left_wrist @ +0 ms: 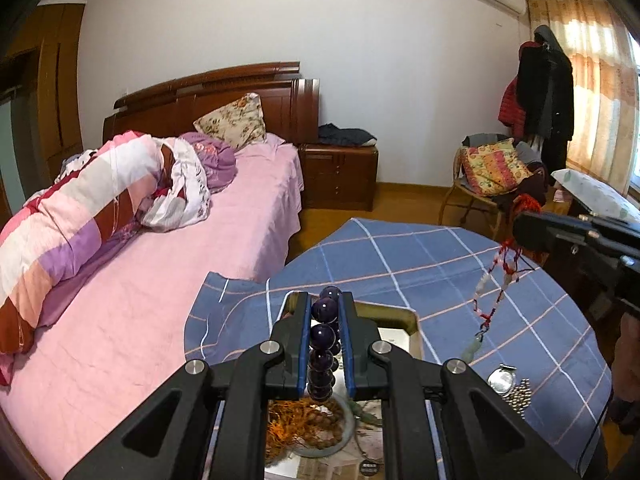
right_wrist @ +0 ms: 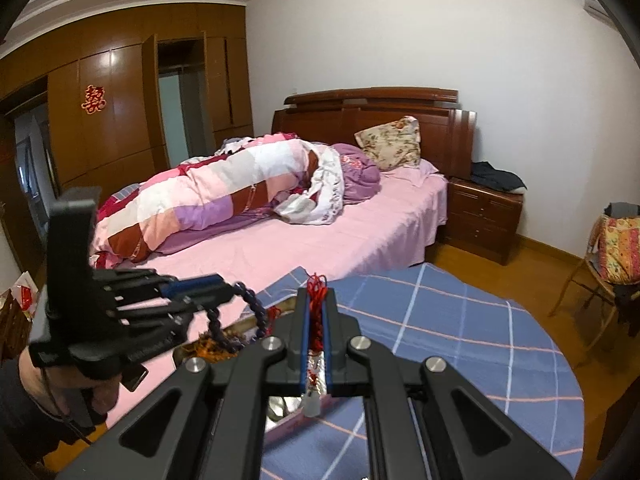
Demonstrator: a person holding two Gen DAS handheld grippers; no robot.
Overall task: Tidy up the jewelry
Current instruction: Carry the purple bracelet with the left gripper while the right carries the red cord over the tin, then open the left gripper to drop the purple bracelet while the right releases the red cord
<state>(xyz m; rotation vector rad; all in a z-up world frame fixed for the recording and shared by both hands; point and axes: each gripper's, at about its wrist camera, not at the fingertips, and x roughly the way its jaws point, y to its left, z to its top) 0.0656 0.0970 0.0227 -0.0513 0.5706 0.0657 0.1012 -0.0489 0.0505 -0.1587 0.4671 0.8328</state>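
My left gripper (left_wrist: pixel 325 300) is shut on a string of dark purple beads (left_wrist: pixel 323 336) and holds it above an open jewelry tray (left_wrist: pixel 404 316) on the blue checked table. My right gripper (right_wrist: pixel 316 300) is shut on a red-corded necklace (right_wrist: pixel 317 312). In the left wrist view that necklace (left_wrist: pixel 496 288) hangs from the right gripper (left_wrist: pixel 520 240) with white beads and a pale green pendant over the table. In the right wrist view the left gripper (right_wrist: pixel 224 286) holds the purple beads (right_wrist: pixel 256 308) over the tray (right_wrist: pixel 240 326).
The tray holds brown beads with an orange tassel (left_wrist: pixel 304 424) and a green bangle. A wristwatch (left_wrist: pixel 502 380) and a silver bead pile (left_wrist: pixel 518 394) lie on the tablecloth (left_wrist: pixel 420 256). A pink bed (left_wrist: pixel 180 280) stands left of the table, a chair (left_wrist: pixel 480 184) beyond it.
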